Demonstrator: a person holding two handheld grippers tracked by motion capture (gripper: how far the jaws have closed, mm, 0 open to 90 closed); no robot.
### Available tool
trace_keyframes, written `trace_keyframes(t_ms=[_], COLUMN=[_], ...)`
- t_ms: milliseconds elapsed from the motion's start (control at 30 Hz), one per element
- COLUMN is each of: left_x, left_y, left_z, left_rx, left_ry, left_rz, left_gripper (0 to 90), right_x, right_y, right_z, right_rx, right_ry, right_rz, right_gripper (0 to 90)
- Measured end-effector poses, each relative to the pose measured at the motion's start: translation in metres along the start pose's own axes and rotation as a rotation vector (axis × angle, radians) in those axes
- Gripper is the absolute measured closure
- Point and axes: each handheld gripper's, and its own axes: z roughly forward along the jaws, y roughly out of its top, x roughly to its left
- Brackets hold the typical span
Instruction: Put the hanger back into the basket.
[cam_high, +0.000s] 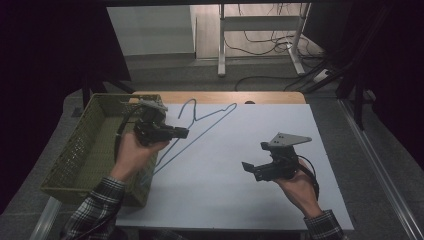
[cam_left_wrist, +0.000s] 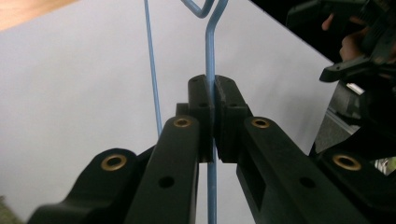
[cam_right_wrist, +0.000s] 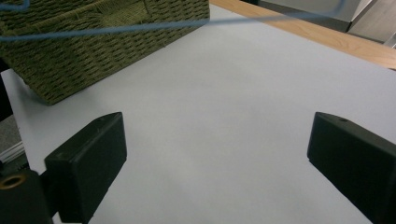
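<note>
A blue wire hanger (cam_high: 215, 119) hangs tilted over the white sheet (cam_high: 235, 195), its hook toward the far edge. My left gripper (cam_high: 185, 132) is shut on one of its wires beside the basket. In the left gripper view the pads clamp the thin blue wire (cam_left_wrist: 210, 51), which runs straight up between them at the left gripper (cam_left_wrist: 214, 93). My right gripper (cam_high: 255, 156) is held over the sheet at the right, apart from the hanger. Its jaws stand wide open at the right gripper (cam_right_wrist: 219, 154) with nothing between them. The hanger (cam_right_wrist: 140, 27) crosses the top of that view.
A green woven basket (cam_high: 67, 155) stands at the table's left edge, and its side (cam_right_wrist: 93, 51) is close to the hanger. A strip of wooden table top (cam_high: 225, 97) shows behind the sheet. Desk legs and cables are on the floor beyond.
</note>
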Motion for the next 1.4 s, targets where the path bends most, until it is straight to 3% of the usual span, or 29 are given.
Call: trace_keyframes(t_ms=[100,200,267,533,800,1133,1400], left_x=[0.006,0.018,0.021,0.054,0.084,0.116,0.138], left_y=[-0.002,-0.009,-0.012,-0.039,-0.065,-0.097,-0.119], left_z=[-0.011,-0.036,-0.043,-0.099,-0.13,-0.147,-0.136], left_rx=[-0.011,-0.027,-0.033,-0.068,-0.083,-0.108,-0.115], left_ry=[0.006,0.044,0.056,0.12,0.19,0.219,0.193], left_rz=[0.0,-0.024,-0.032,-0.088,-0.141,-0.197,-0.228], left_gripper=[87.8,87.8,87.8,87.8,87.8,87.8,87.7], right_x=[-0.001,-0.004,-0.005,-0.015,-0.023,-0.029,-0.031], right_y=[-0.003,-0.01,-0.012,-0.029,-0.041,-0.05,-0.052], right_z=[-0.002,-0.006,-0.007,-0.018,-0.026,-0.029,-0.027], right_rx=[0.001,0.003,0.006,-0.005,0.0,0.004,0.019], right_ry=[0.0,0.0,-0.003,-0.014,-0.035,-0.055,-0.058], right_rz=[0.01,0.027,0.032,0.073,0.109,0.136,0.141], right_gripper=[3.6,3.2,3.1,1.2,1.0,1.1,1.2])
